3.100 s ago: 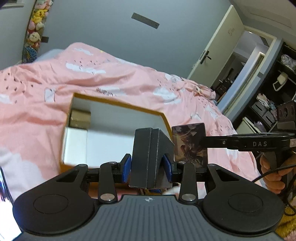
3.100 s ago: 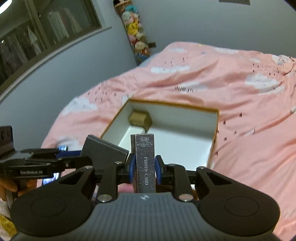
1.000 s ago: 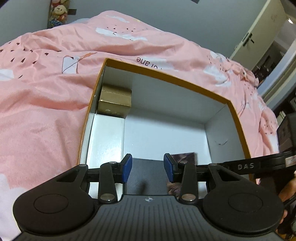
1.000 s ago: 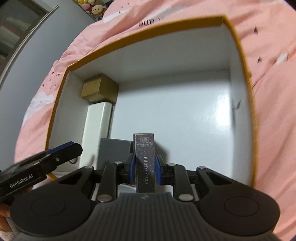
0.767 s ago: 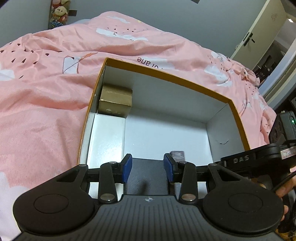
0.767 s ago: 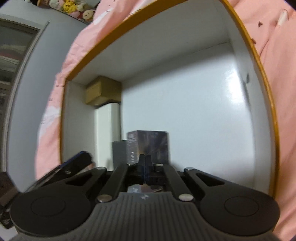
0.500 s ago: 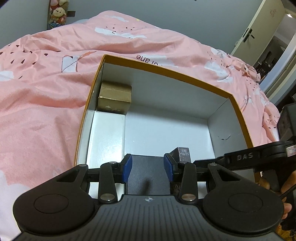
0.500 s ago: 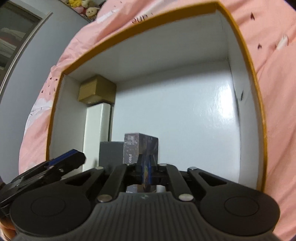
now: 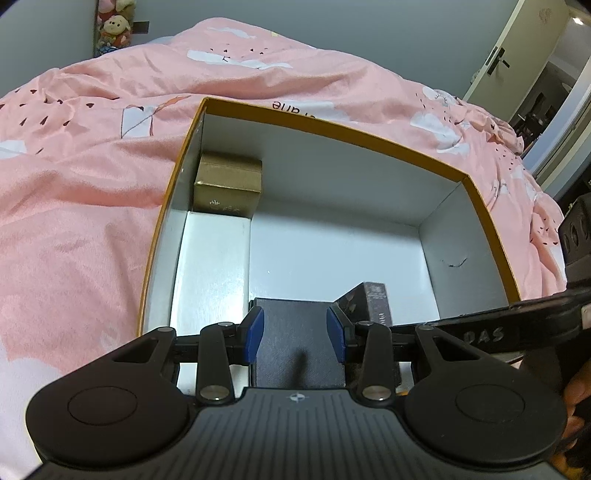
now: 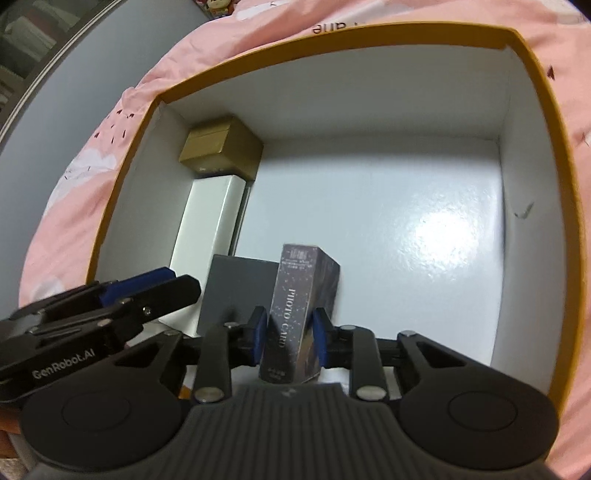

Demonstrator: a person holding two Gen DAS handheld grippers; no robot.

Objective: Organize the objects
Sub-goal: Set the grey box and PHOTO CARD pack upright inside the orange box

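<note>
An open cardboard box with an orange rim [image 9: 332, 123] [image 10: 332, 40] lies on a pink bed. Inside along its left wall are a gold box [image 9: 228, 184] [image 10: 221, 149], a white box [image 9: 212, 266] [image 10: 214, 214] and a dark grey box [image 9: 295, 343] [image 10: 236, 295]. My left gripper [image 9: 294, 334] is open just above the dark grey box, which lies flat on the box floor. My right gripper [image 10: 287, 341] has its pads either side of a dark "PHOTO CARD" box [image 10: 295, 306] [image 9: 373, 302] that stands beside the grey box; the grip looks loose.
The pink duvet [image 9: 92, 166] surrounds the box on all sides. Plush toys [image 9: 110, 26] hang on the far wall. A door [image 9: 517, 48] is at the right. The right half of the box floor [image 10: 406, 221] is bare white.
The left gripper let go of the dark grey box inside the big box and now hovers open over it. The right gripper brought the photo card box down beside it.
</note>
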